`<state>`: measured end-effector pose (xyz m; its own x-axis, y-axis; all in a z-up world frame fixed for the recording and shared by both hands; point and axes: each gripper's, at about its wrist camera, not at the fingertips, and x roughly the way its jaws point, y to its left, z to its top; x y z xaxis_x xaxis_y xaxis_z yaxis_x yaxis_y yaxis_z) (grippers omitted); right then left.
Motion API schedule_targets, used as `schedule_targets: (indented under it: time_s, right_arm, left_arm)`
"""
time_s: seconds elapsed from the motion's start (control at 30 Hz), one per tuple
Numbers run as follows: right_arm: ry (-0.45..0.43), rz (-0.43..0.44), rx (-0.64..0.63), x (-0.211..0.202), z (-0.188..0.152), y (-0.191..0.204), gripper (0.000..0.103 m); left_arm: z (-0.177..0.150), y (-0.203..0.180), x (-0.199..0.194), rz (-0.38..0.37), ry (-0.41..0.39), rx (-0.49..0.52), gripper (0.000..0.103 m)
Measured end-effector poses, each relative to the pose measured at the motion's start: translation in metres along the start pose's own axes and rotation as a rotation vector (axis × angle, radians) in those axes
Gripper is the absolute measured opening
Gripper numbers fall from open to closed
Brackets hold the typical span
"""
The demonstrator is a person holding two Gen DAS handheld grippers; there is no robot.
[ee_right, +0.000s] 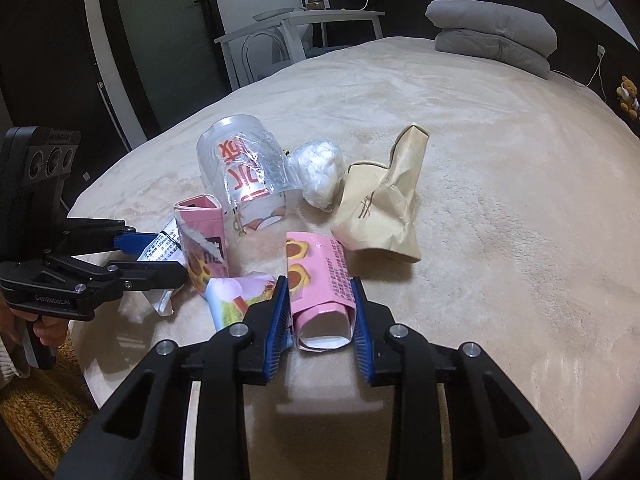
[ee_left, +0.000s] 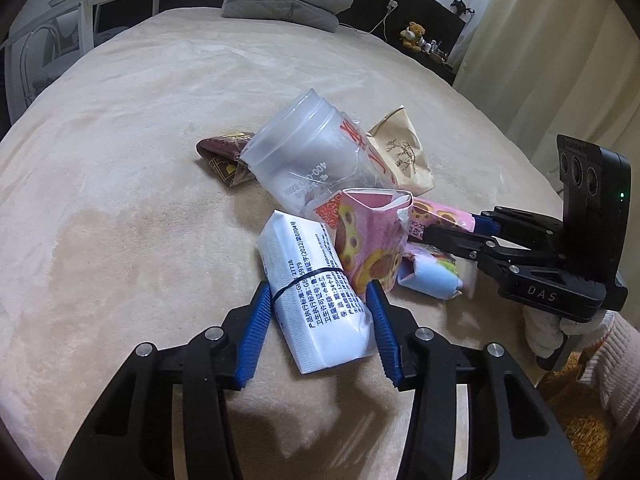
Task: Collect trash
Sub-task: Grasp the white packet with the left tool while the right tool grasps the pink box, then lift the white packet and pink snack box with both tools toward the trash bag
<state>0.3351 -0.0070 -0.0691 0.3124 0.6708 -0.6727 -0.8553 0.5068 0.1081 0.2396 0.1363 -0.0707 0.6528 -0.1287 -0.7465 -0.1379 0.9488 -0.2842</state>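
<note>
Beige bed holds all the trash uncollected: left gripper jaws close around the white tissue pack, right gripper jaws pinching the pink carton.

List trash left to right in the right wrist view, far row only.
Clear cup → plastic wad → paper bag.

"DAS" on right gripper
</note>
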Motion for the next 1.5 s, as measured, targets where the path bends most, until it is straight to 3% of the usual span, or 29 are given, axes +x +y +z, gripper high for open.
schedule_targets:
  time_s: [0.77,1.5]
  right_arm:
    - [-0.122,-0.069,0.087,-0.08,-0.033,0.016,0.03]
    - [-0.235,-0.072,0.18,-0.166,-0.097,0.055,0.03]
  left_arm:
    - [-0.02,-0.009,-0.068,-0.021,-0.15,-0.056,0.047]
    - [-0.081,-0.053,-0.12,-0.08,-0.258,-0.065,0.047]
